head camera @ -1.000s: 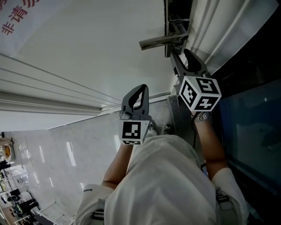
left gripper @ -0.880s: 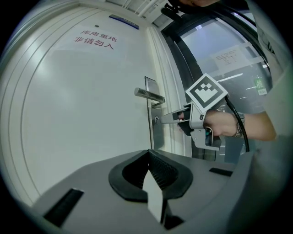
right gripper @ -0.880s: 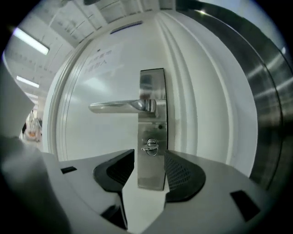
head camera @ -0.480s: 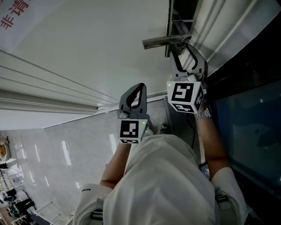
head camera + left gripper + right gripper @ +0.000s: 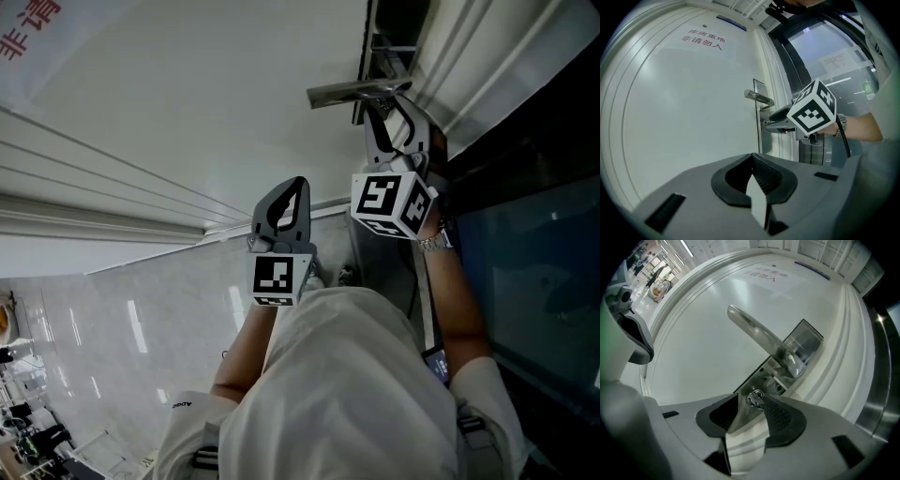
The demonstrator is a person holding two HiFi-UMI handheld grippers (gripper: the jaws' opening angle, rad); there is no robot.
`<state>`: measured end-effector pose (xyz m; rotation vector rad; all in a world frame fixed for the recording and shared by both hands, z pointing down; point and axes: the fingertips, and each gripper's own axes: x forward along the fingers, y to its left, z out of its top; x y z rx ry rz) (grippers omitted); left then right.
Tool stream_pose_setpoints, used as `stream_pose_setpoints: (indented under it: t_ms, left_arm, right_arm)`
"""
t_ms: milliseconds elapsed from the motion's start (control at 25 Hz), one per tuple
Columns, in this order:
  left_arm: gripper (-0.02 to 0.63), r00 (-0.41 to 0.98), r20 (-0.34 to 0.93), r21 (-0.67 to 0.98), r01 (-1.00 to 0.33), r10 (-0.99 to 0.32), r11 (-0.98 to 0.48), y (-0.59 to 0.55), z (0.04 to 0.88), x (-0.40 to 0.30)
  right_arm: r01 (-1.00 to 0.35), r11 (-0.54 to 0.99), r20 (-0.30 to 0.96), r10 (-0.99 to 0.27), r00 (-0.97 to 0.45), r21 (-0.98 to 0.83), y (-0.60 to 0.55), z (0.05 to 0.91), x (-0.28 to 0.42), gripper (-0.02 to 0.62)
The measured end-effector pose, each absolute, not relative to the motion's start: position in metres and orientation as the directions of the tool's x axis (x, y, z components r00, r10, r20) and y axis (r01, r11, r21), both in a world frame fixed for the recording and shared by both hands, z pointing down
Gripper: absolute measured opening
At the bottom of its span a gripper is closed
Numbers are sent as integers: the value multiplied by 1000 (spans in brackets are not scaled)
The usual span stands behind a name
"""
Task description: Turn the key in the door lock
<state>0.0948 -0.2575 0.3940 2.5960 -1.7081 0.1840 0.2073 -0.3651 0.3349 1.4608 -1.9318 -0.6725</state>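
White door [image 5: 187, 94] ahead, with the left gripper [image 5: 751, 159] nearest, its jaws together on nothing, while the right gripper [image 5: 751, 402], jaws pinched on the key [image 5: 755, 398] in the lock plate [image 5: 802, 345] under the handle [image 5: 754, 331], has rolled since 1 s ago, so the turn looks under way.

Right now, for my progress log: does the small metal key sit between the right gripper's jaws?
Yes, the right gripper has the small metal key between its jaws.
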Motion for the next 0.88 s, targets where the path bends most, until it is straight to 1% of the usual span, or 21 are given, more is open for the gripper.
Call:
stream_pose_setpoints:
  t_ms: [120,200,360,440,480,880]
  left_arm:
    - [8,392,115,-38,-917,-913,-398,-260,395,95]
    - [8,393,114,-36,-916,-912,-399,-262,395,95]
    - [8,397,117,-34,-914,-910,-403,-265,396,95]
    - [8,400,119,-33,-913,-909,-406,-267,397,96]
    - [8,402,120,-32,-912,-908,-408,-268,397,97]
    - [9,407,127,-30,-910,-905,-414,-271,400,99]
  right_arm:
    - [-645,251,170,-968,-186,722,-368,335,209,165]
    - [-653,237,159,-971,-177,720,-371,333,213,107]
    - [-678,245,164,-969,-182,693,-372,332,214,92]
    - [-698,247,165,-969,-184,672,-373,332,216,47]
    - [-707,246,162,-969,-185,663,-373,332,216,38]
    - [-789,252,158,-968,-197,561,-373,329,217,18]
